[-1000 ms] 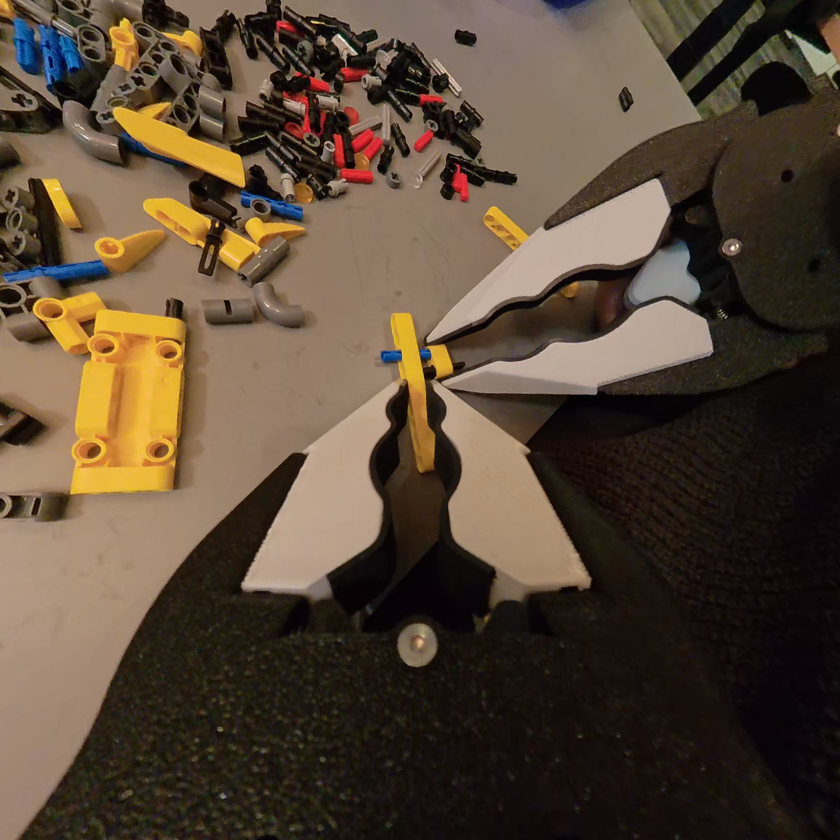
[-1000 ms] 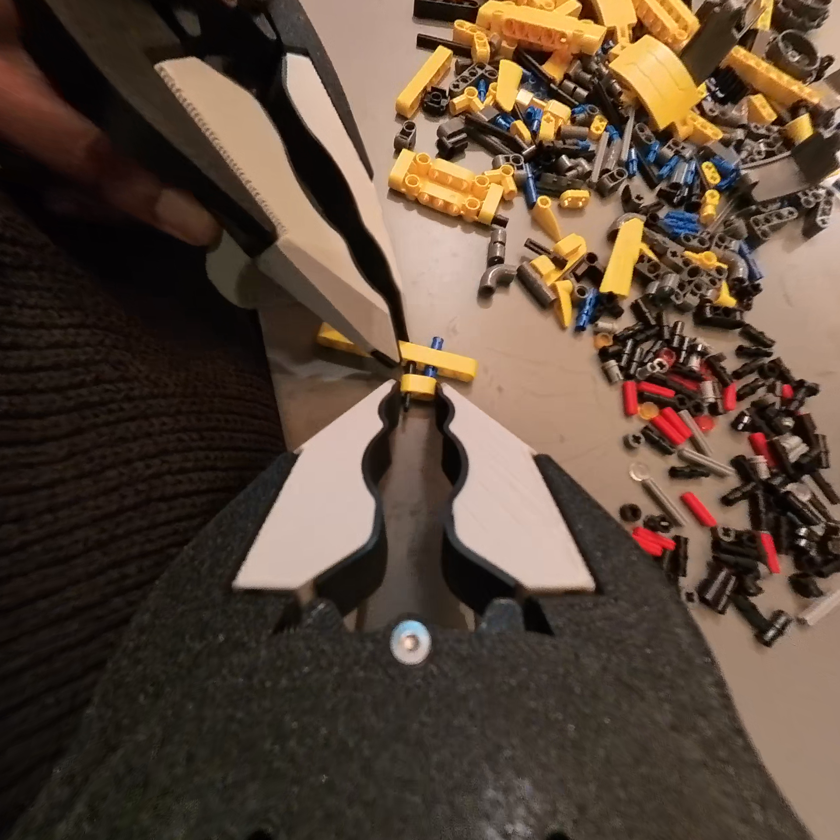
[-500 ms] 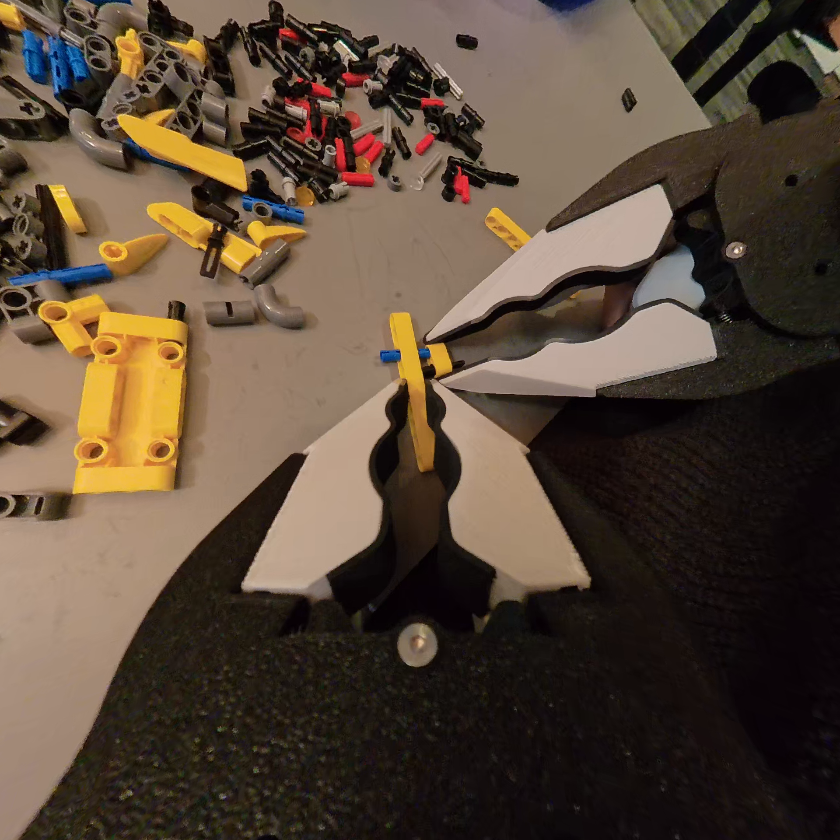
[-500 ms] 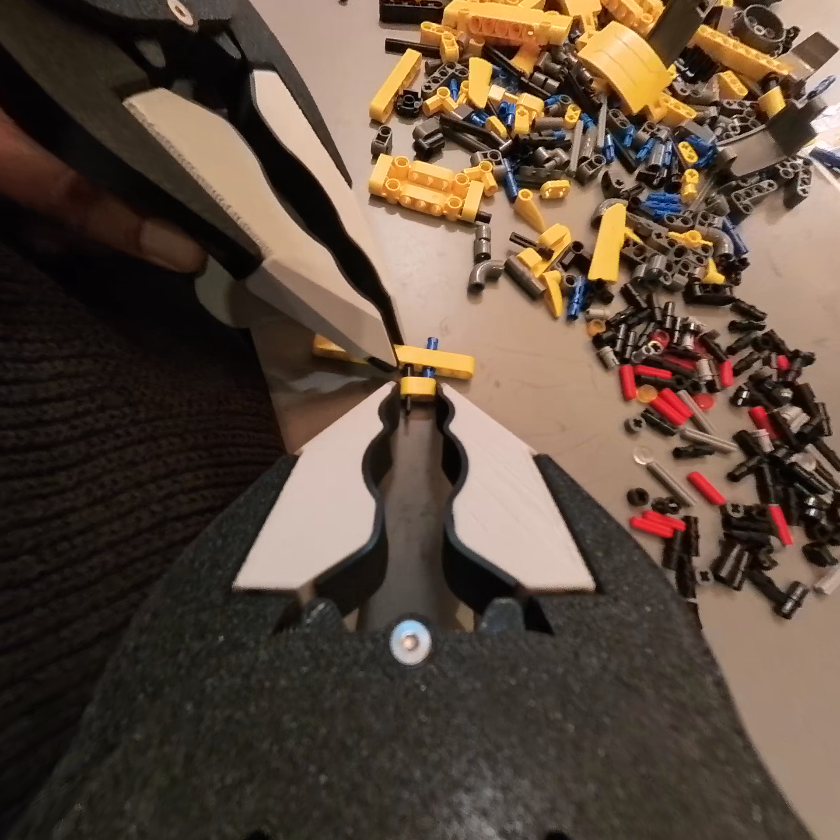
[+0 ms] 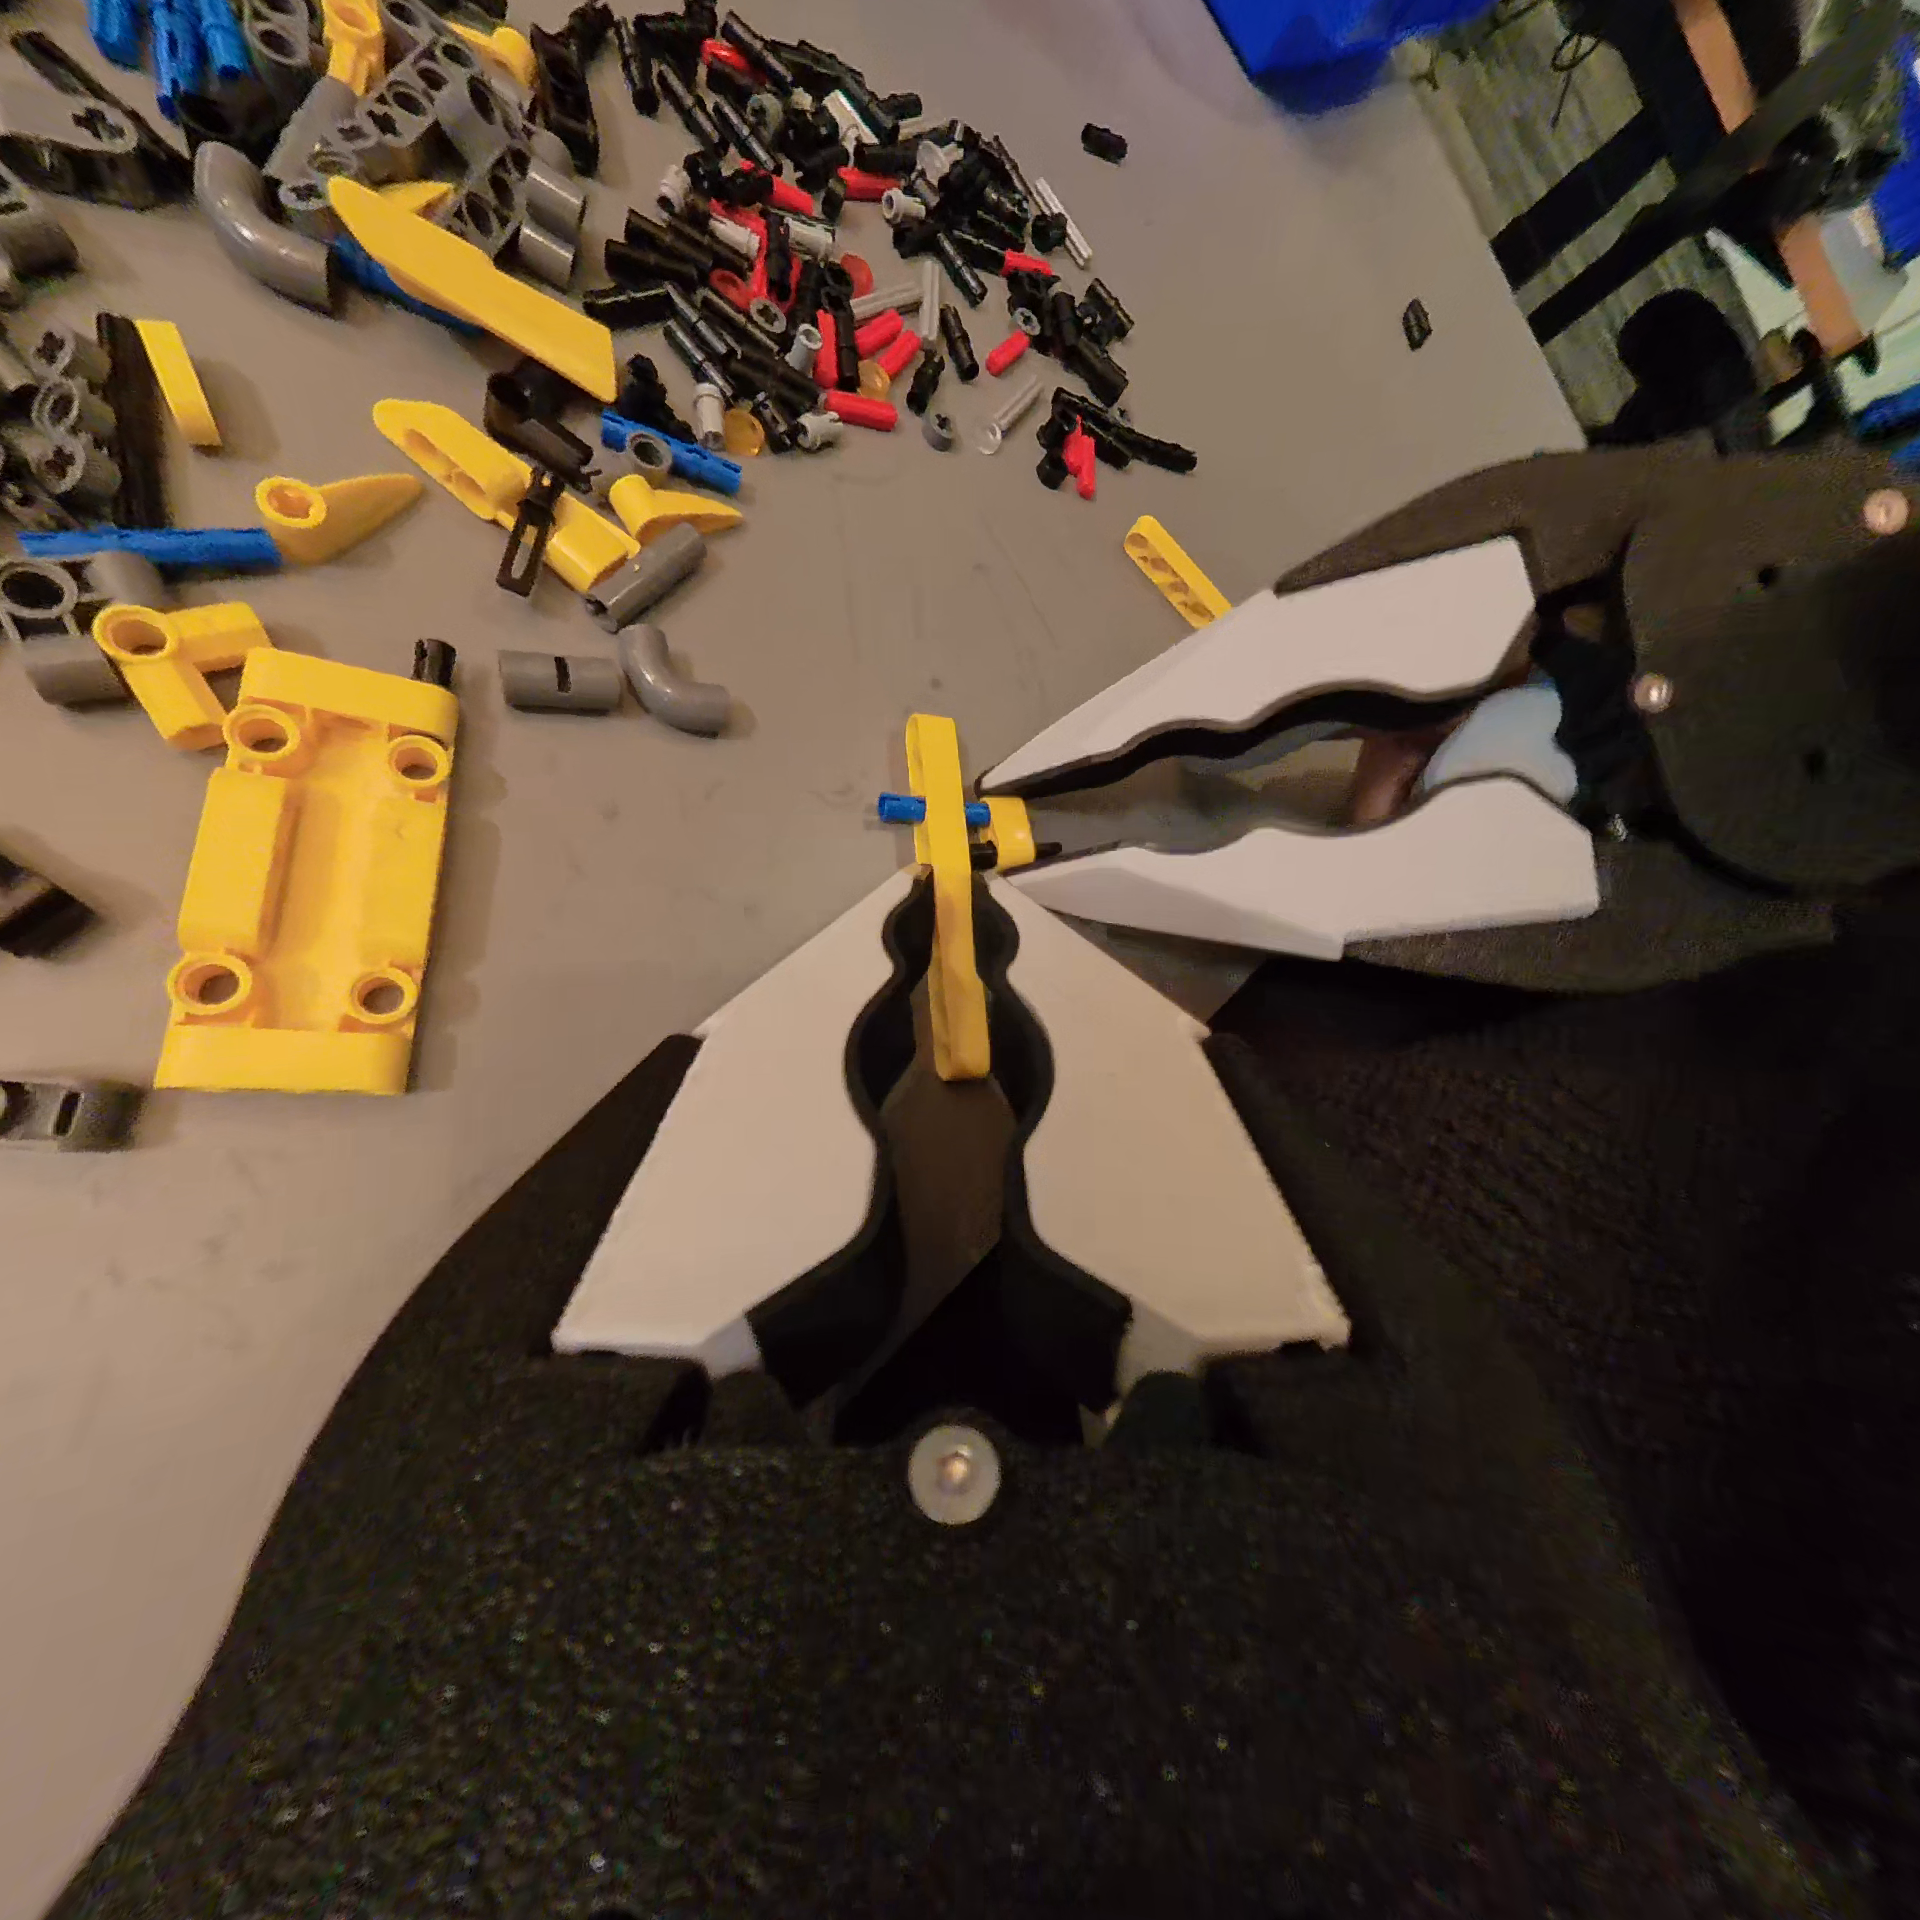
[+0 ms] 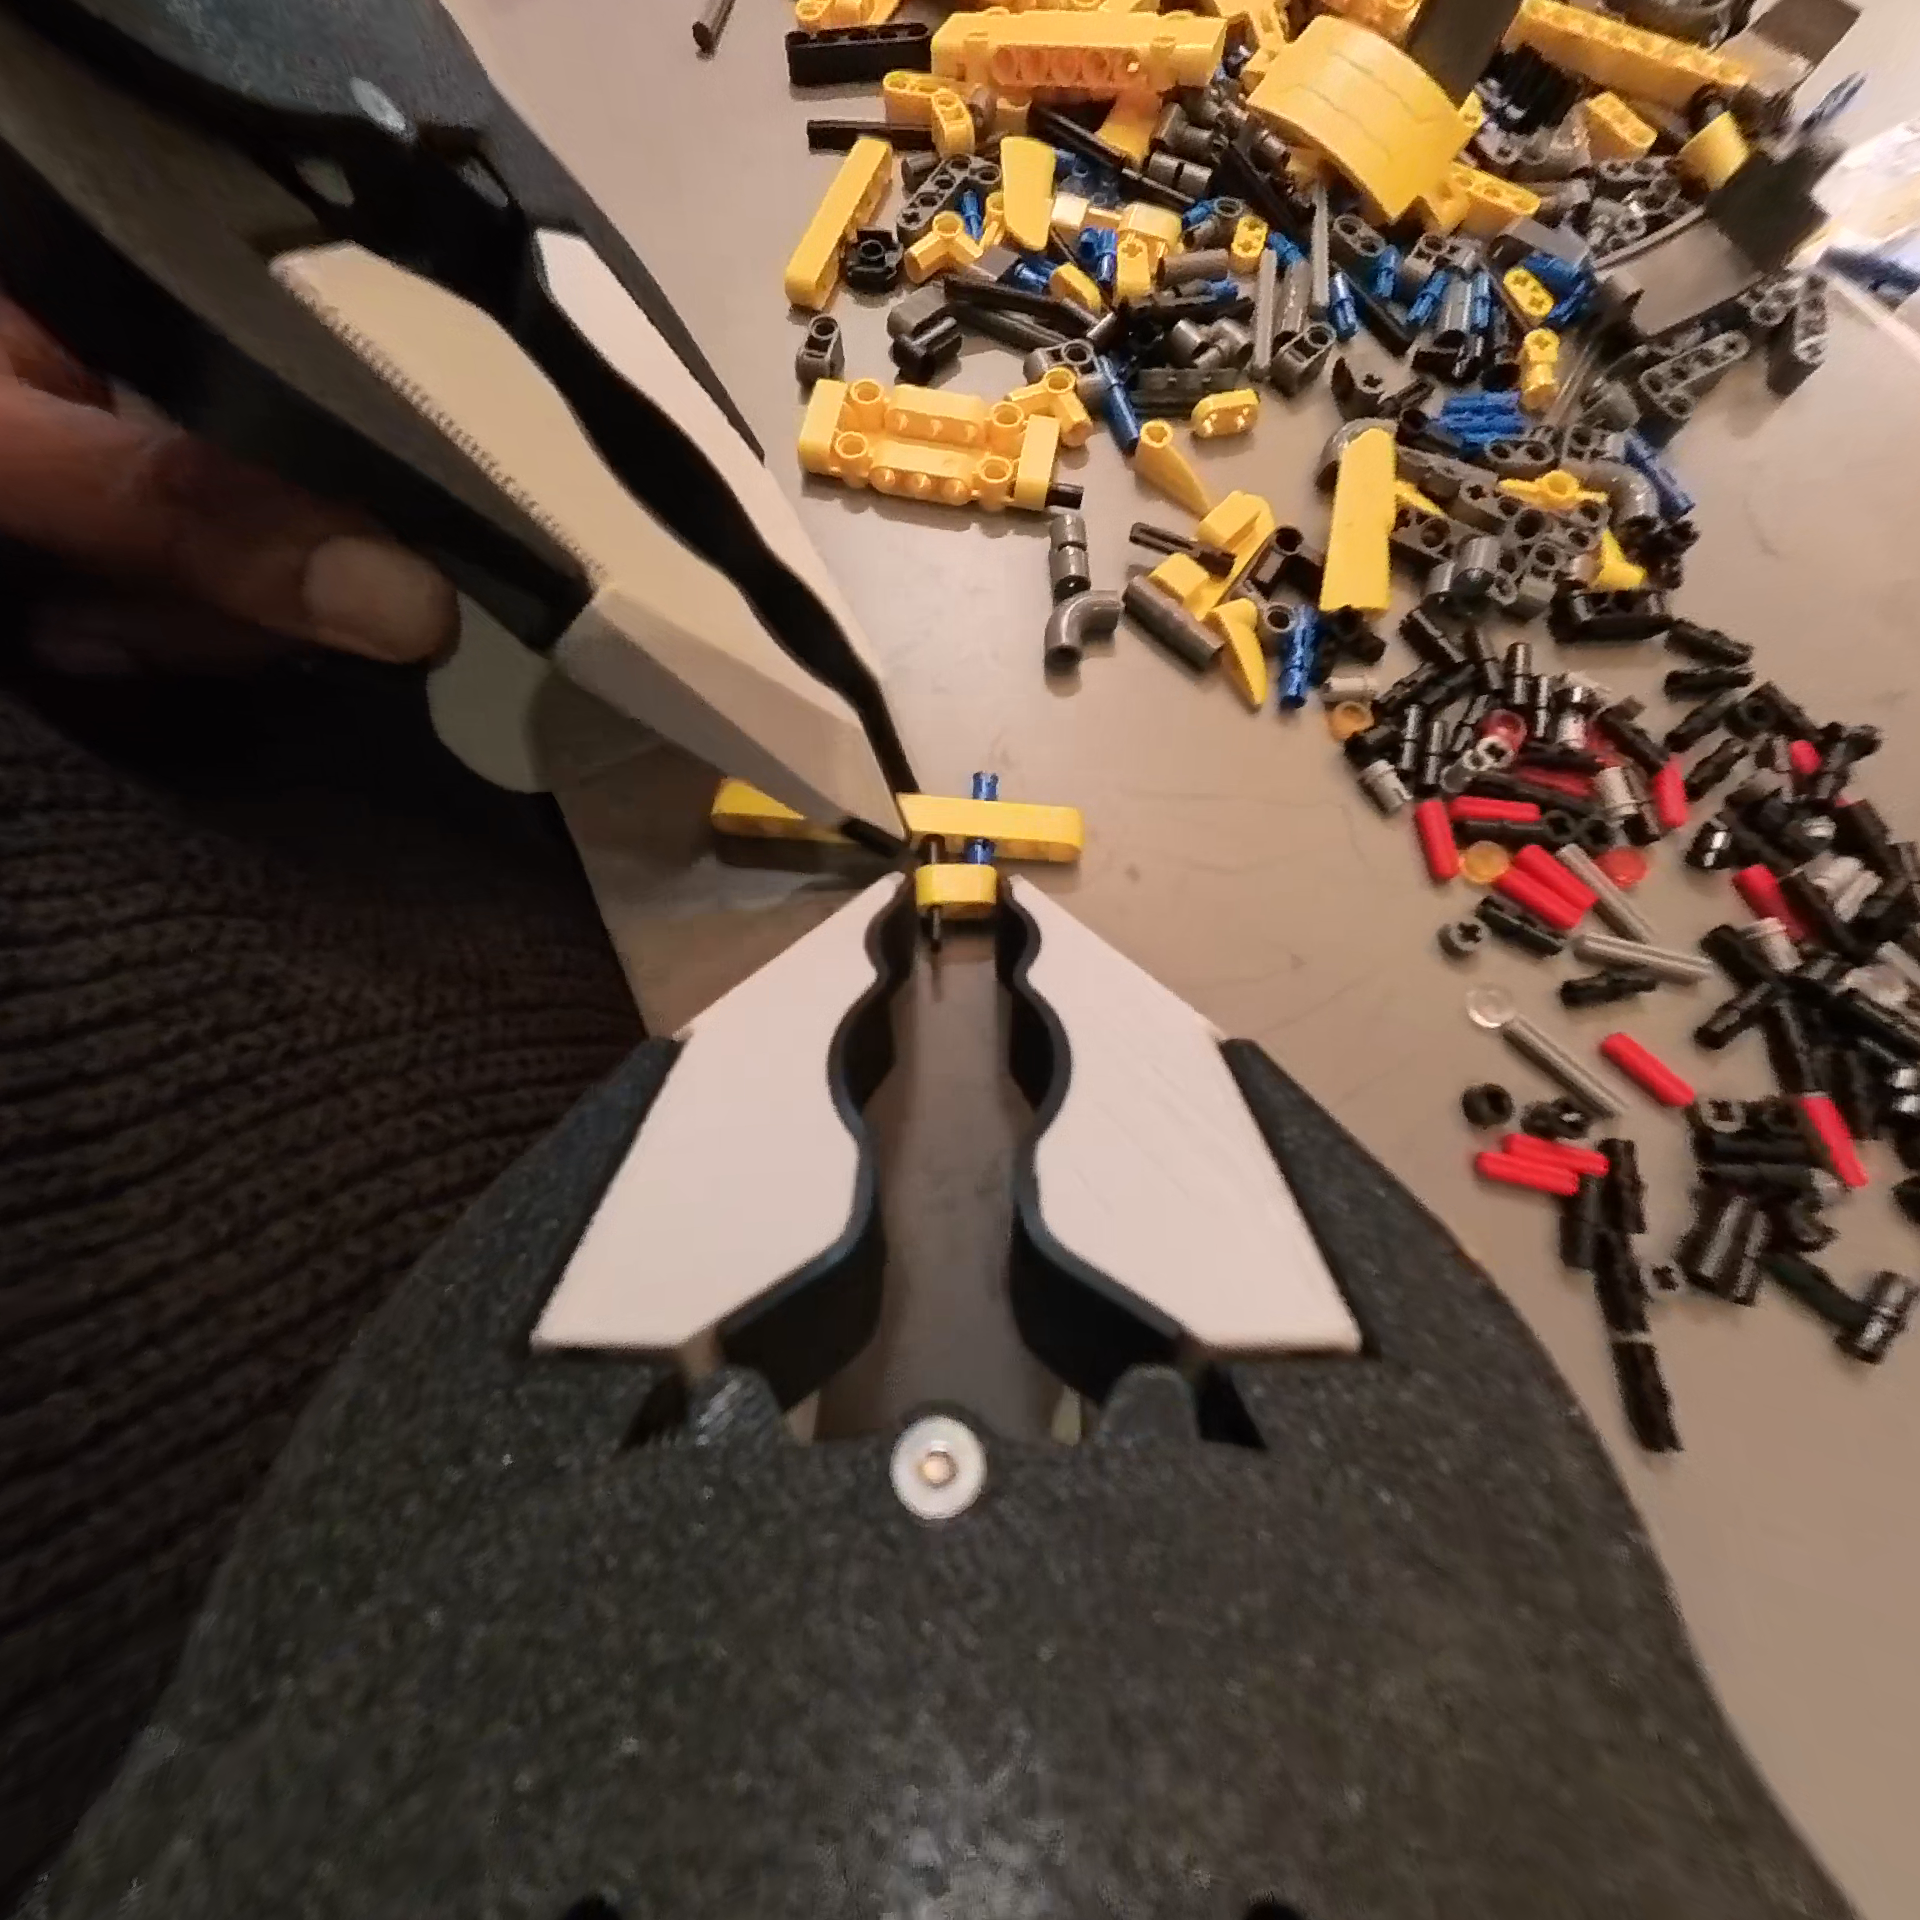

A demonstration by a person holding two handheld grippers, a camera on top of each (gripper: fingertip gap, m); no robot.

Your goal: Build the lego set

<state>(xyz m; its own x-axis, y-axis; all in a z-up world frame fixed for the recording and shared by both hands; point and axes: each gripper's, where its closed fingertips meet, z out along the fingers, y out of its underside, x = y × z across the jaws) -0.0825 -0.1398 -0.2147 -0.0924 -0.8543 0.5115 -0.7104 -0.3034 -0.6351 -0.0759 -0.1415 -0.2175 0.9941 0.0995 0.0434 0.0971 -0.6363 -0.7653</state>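
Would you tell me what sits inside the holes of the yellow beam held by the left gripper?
A blue pin passes through the yellow beam near its far end. Any holes farther back are covered by the left gripper fingers.

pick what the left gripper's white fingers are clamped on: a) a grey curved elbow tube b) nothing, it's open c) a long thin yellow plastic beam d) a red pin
c: in the left wrist view the left gripper is shut on the long thin yellow plastic beam, which stands edge-on between its fingertips with a small blue pin through it.
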